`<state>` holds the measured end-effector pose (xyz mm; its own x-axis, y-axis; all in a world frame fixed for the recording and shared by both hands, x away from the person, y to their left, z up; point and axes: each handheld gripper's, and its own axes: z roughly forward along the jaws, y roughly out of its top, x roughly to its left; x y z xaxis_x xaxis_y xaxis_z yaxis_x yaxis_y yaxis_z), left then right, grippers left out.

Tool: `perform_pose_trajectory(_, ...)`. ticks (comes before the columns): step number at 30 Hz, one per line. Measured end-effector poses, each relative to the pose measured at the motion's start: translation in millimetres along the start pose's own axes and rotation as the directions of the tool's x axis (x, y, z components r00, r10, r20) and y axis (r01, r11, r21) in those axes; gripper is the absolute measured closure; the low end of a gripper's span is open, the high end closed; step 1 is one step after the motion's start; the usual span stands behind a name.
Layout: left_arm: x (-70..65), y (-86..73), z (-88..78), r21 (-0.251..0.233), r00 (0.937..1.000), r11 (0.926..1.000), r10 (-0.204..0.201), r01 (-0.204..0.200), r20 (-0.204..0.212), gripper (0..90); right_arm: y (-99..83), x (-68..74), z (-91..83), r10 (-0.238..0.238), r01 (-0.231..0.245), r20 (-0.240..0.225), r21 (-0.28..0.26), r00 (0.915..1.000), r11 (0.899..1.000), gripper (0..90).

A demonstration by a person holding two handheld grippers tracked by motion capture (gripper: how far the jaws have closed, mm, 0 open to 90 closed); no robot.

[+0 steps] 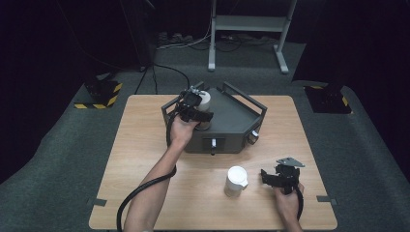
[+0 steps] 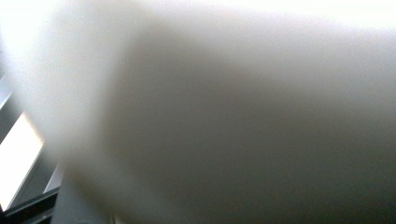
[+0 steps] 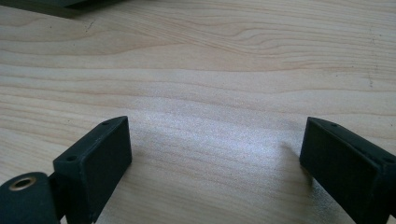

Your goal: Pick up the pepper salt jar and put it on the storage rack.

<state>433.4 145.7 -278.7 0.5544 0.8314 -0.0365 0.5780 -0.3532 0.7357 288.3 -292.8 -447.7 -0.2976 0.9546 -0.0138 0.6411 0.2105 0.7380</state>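
A white cup (image 1: 204,99) stands at the near left corner of a dark grey railed box (image 1: 232,121) at the back of the wooden table (image 1: 145,159). My left gripper (image 1: 202,110) is shut on this cup, and in the left gripper view its blurred white wall (image 2: 224,121) sits right against the camera. A second white cup (image 1: 236,181) stands upright on the table near the front. To its right my right gripper (image 1: 269,177) rests low over the wood. Its black jaws stand wide apart with nothing between them; my right gripper (image 3: 215,158) has bare wood under the gap.
The grey box has a raised rail around its top, a knob (image 1: 253,137) on the front right corner and a small panel (image 1: 212,142) on its front face. A metal stand (image 1: 249,29) and cables lie on the floor behind the table.
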Motion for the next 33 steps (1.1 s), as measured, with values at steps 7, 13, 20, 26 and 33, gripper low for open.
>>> perform_pose_trajectory(7, 2.8, -4.0, 0.4, -0.016, 1.0000, 0.9999, 0.003, -0.003, 0.009, 29.8, 0.0, 0.0, 0.0, 0.000, 0.000, 0.000, 0.000, 1.0000, 1.000, 8.5)
perform_pose_trajectory(13, 3.3, -5.1, 0.5, -0.019, 0.9999, 0.9998, 0.004, -0.004, 0.011, 29.7, 0.0, 0.0, 0.0, 0.000, 0.000, 0.000, 0.000, 1.0000, 1.000, 8.5)
perform_pose_trajectory(20, 5.4, -12.9, -0.4, -0.053, 0.9997, 0.9986, -0.005, 0.006, 0.023, 21.5, 0.2, 0.3, -0.1, 0.001, -0.001, 0.001, 0.001, 1.0000, 1.000, 8.6)
perform_pose_trajectory(26, 5.1, -20.6, -8.1, -0.075, 0.9998, 0.9970, -0.016, 0.017, 0.014, 8.8, -0.1, 0.1, 0.0, -0.001, 0.001, 0.001, 0.000, 1.0000, 1.000, 8.6)
perform_pose_trajectory(33, -1.2, -28.8, -20.1, -0.086, 1.0000, 0.9963, 0.002, -0.002, -0.001, 5.0, -0.1, 0.0, 0.0, -0.002, 0.002, 0.001, 0.000, 1.0000, 1.000, 8.6)
